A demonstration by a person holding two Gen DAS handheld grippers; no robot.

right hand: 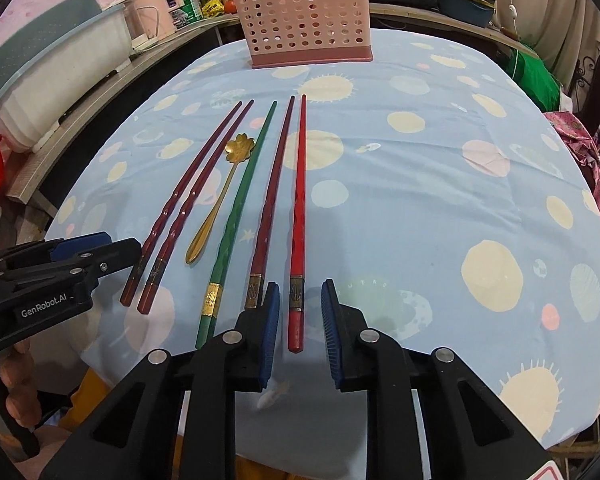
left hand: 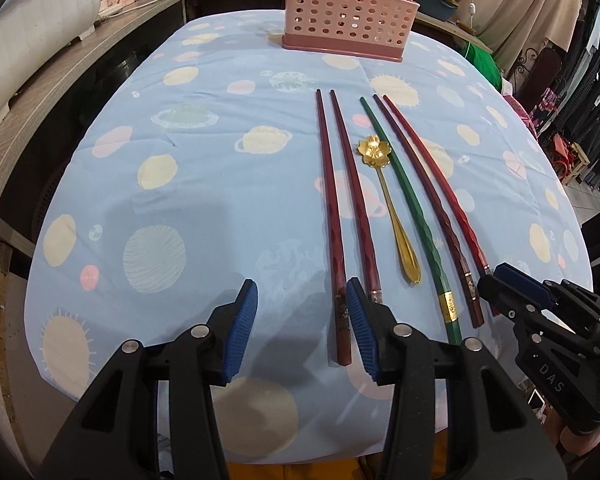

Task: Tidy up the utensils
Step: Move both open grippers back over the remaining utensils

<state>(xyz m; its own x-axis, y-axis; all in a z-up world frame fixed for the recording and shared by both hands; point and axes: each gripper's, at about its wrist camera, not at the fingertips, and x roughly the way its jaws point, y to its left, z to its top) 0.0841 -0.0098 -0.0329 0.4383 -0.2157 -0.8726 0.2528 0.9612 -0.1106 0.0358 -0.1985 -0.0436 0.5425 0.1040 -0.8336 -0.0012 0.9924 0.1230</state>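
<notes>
Several chopsticks lie side by side on the blue planet-print tablecloth (left hand: 203,200): two dark red ones (left hand: 332,208), a green one (left hand: 412,216), another dark red one (left hand: 424,200) and a bright red one (right hand: 298,216). A gold flower-bowl spoon (left hand: 388,200) lies between them. A pink perforated utensil holder (left hand: 346,12) stands at the far edge. My left gripper (left hand: 302,304) is open, just left of the dark red pair's handle ends. My right gripper (right hand: 300,308) is open, with the bright red chopstick's handle end between its fingers.
A wooden counter (left hand: 59,80) with a white tub (left hand: 31,20), boxes and a tomato runs along the left and back. Pots and a plant sit behind the holder (right hand: 306,20). Clothes racks stand at the right.
</notes>
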